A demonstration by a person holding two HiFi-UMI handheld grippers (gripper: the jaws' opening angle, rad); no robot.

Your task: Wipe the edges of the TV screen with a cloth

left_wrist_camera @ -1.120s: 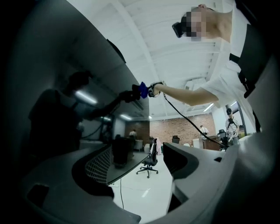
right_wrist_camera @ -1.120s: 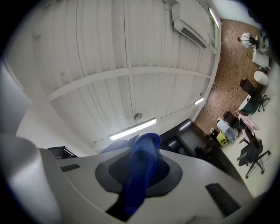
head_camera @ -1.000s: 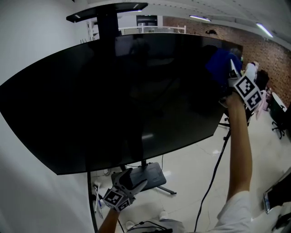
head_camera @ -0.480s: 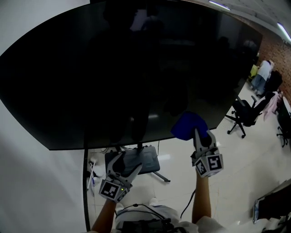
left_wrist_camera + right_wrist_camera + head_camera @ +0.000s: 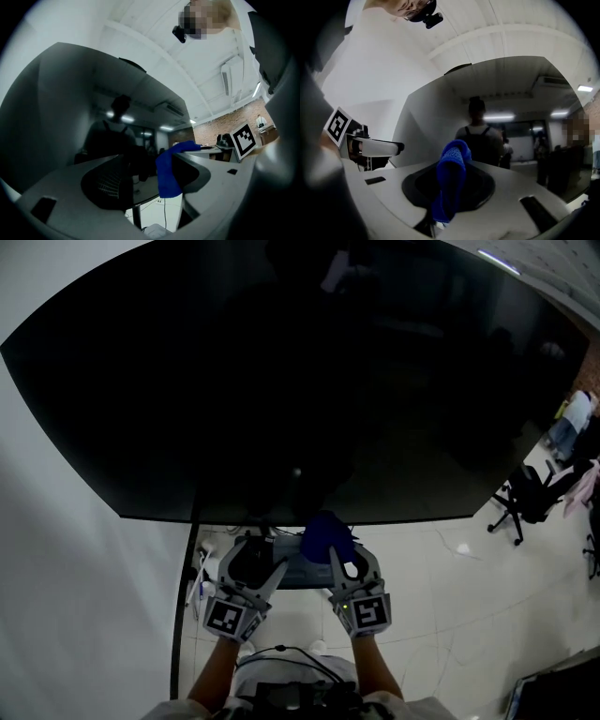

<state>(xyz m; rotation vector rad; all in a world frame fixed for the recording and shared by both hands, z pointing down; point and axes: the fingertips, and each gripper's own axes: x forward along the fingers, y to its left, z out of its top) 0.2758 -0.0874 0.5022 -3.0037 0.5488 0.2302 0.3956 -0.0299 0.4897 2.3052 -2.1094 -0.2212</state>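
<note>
The big black TV screen (image 5: 300, 381) fills the head view; its bottom edge runs just above both grippers. My right gripper (image 5: 343, 557) is shut on a blue cloth (image 5: 325, 535), which sticks up just under the middle of that bottom edge; I cannot tell whether it touches. In the right gripper view the cloth (image 5: 452, 173) is bunched between the jaws of the right gripper (image 5: 450, 190), with the dark screen (image 5: 511, 108) ahead. My left gripper (image 5: 255, 564) stands beside it to the left, open and empty. The left gripper view shows that gripper (image 5: 145, 190) with a gap between its jaws, and the cloth (image 5: 168, 176) to the right.
The TV's grey stand base (image 5: 298, 572) lies on the white floor behind the grippers. A black upright (image 5: 184, 615) and cables run down at lower left. An office chair (image 5: 525, 498) stands at the right. A white wall (image 5: 56, 568) lies to the left.
My right gripper has carried the cloth from the TV's upper right edge down to below the bottom edge, next to the left gripper. The head view has tipped downward.
</note>
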